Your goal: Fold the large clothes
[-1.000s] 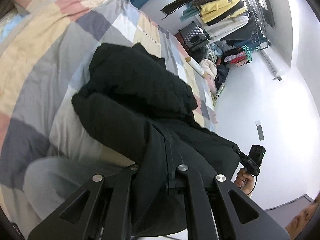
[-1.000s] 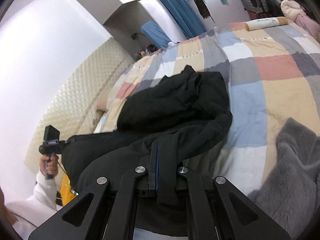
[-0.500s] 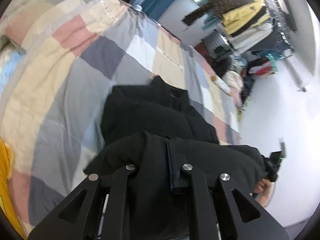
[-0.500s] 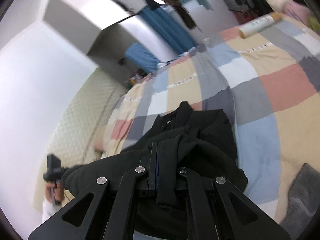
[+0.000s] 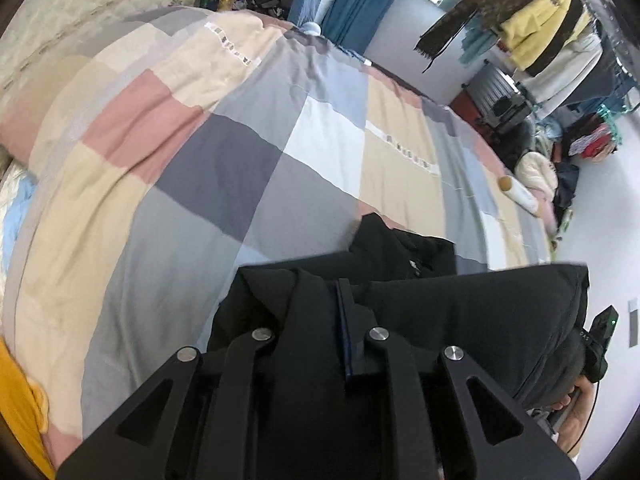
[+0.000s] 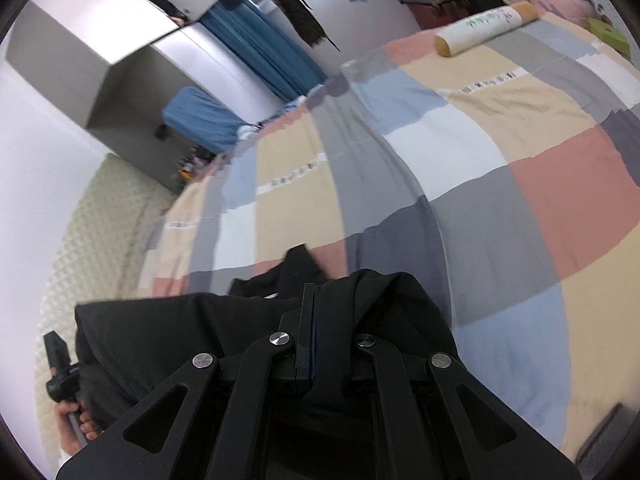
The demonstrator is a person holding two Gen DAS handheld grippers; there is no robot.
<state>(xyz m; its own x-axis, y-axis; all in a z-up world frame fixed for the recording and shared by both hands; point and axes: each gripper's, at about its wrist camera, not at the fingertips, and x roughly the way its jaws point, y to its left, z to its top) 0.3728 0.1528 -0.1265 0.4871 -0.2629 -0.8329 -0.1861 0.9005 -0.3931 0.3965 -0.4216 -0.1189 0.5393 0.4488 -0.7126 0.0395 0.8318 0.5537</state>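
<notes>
A large black jacket [image 5: 460, 312] is held up over the patchwork bed [image 5: 200, 184], stretched between both grippers. My left gripper [image 5: 344, 304] is shut on one edge of the jacket, and cloth drapes over its fingers. My right gripper [image 6: 308, 304] is shut on the other edge of the jacket [image 6: 168, 336]. The jacket's far part still lies on the quilt [image 6: 500, 208], with its collar tip [image 6: 298, 258] showing beyond the held fold. Each view shows the other gripper's handle at the jacket's far end.
A white roll [image 6: 484, 28] lies on the far side of the bed. A grey blanket [image 6: 608, 436] sits at the right edge. A clothes rack [image 5: 552, 44] and blue curtains [image 5: 360, 4] stand beyond the bed. A padded headboard [image 6: 104, 240] is on the left.
Both grippers have lifted and carried the held edge forward over the rest of the jacket. More of the quilt now shows ahead, and less of the jacket's lying part.
</notes>
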